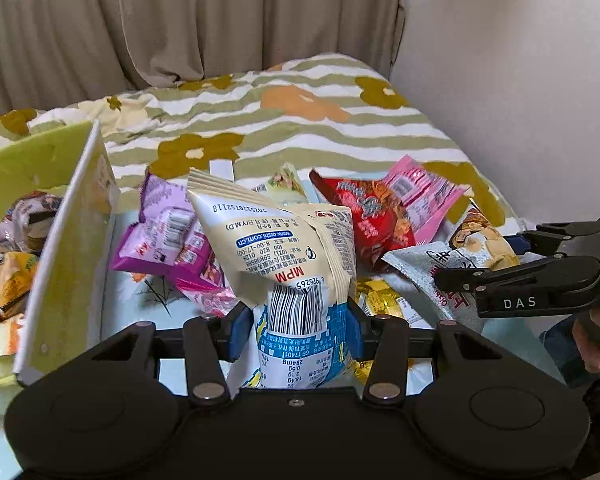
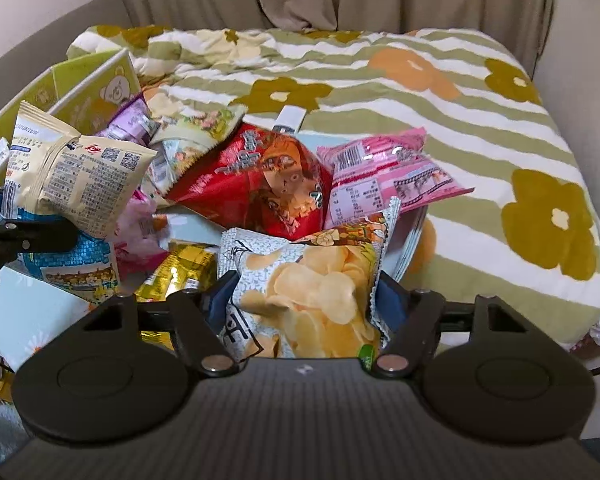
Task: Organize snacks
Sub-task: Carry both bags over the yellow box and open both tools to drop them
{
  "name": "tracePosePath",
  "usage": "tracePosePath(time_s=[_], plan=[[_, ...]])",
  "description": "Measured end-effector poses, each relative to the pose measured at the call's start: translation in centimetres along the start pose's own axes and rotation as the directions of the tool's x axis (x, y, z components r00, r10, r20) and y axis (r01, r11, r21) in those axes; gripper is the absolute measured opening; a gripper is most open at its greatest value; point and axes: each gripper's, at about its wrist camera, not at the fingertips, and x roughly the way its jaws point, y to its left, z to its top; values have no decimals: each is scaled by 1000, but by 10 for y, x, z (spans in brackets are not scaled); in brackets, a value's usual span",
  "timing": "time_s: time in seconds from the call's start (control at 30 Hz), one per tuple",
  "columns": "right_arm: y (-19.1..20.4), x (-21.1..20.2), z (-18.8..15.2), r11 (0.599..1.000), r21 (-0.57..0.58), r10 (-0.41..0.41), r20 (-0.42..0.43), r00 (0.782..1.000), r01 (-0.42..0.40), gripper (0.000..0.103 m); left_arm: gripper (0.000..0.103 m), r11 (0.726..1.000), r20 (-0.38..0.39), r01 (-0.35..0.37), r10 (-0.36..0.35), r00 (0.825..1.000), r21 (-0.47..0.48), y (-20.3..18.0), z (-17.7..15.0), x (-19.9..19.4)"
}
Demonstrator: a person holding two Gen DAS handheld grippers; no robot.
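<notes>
My left gripper (image 1: 296,330) is shut on a cream and blue snack bag (image 1: 284,248), held upright above the table; the bag also shows at the left of the right wrist view (image 2: 72,184). My right gripper (image 2: 300,300) is shut on a grey potato chip bag (image 2: 308,280), which also shows in the left wrist view (image 1: 440,268). A green storage box (image 1: 60,248) with several snacks inside stands at the left. A red bag (image 2: 268,184), a pink bag (image 2: 380,176), a purple bag (image 1: 164,236) and a gold bag (image 2: 180,272) lie piled on the table.
The snacks lie on a light blue flowered tabletop (image 1: 140,312). Behind it is a bed with a striped flowered blanket (image 2: 420,92), curtains (image 1: 180,20) and a wall (image 1: 520,80). A small white object (image 2: 290,116) lies at the pile's far edge.
</notes>
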Motion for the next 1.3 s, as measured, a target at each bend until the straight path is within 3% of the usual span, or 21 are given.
tracePosePath(time_s=[0.33,0.67,0.93,1.13,1.3], plan=[[43,-58,38,998,-32,61,136,989,-58,86,51,999,128,-34,38,991,-33,34,15,-68],[137,-64,113,981,-86,192,238,952,-177,86,51,983,219,-153,172,960,-102,125,39,-118],[221,-36,170,974,-79,227,263,938,-214,86,51,973,200,-176,204,958,-149,220,69,-117],[268,5,206,980,-7,193,233,953,-197,86,51,976,155,-157,180,971,-154,288,81,-95],[295,37,222,986,38,152,201,968,-163,86,52,980,93,-92,110,990,-178,336,89,-61]])
